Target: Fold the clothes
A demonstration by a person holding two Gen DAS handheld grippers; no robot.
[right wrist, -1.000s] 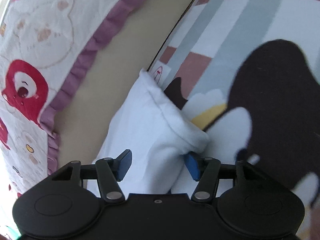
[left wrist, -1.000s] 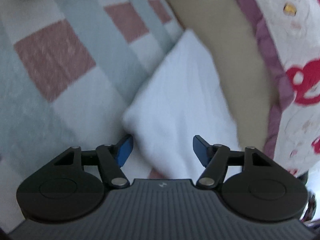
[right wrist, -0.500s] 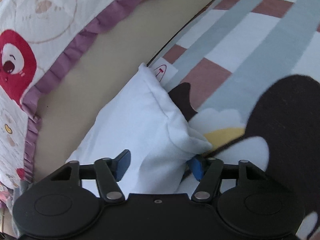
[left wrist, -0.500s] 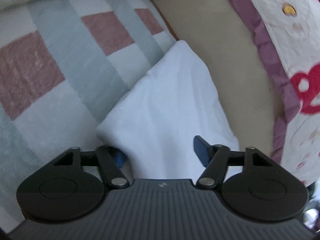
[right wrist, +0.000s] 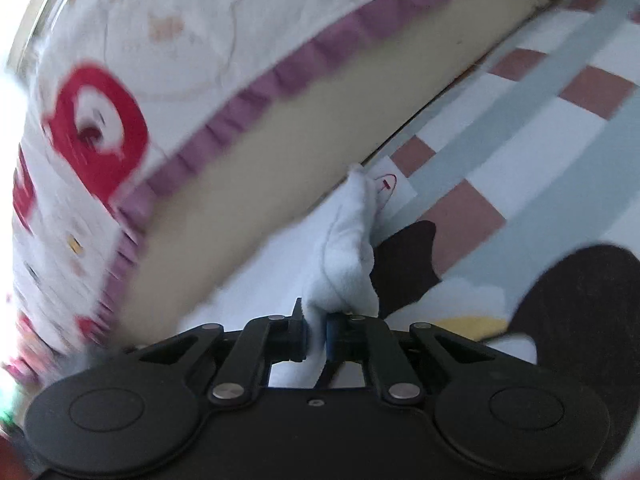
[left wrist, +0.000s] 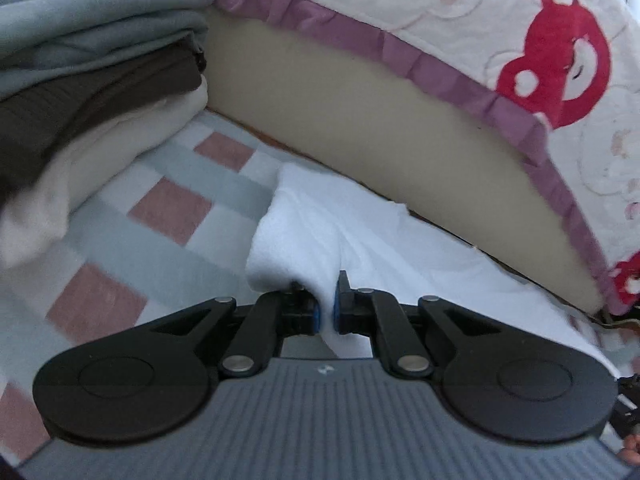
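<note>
White fleece garment [left wrist: 360,232] lies on the checked blanket [left wrist: 168,208], along the base of a beige mattress edge [left wrist: 360,132]. My left fingers [left wrist: 326,312] have just been closing and now pinch one bunched corner; my right fingers [right wrist: 316,336] have closed too, clamped on the other corner [right wrist: 344,264]. A second ago both sets stood apart around flat cloth. Both corners are now lifted, so the fold can likely start. Stack of folded clothes [left wrist: 92,80] sits to the left.
</note>
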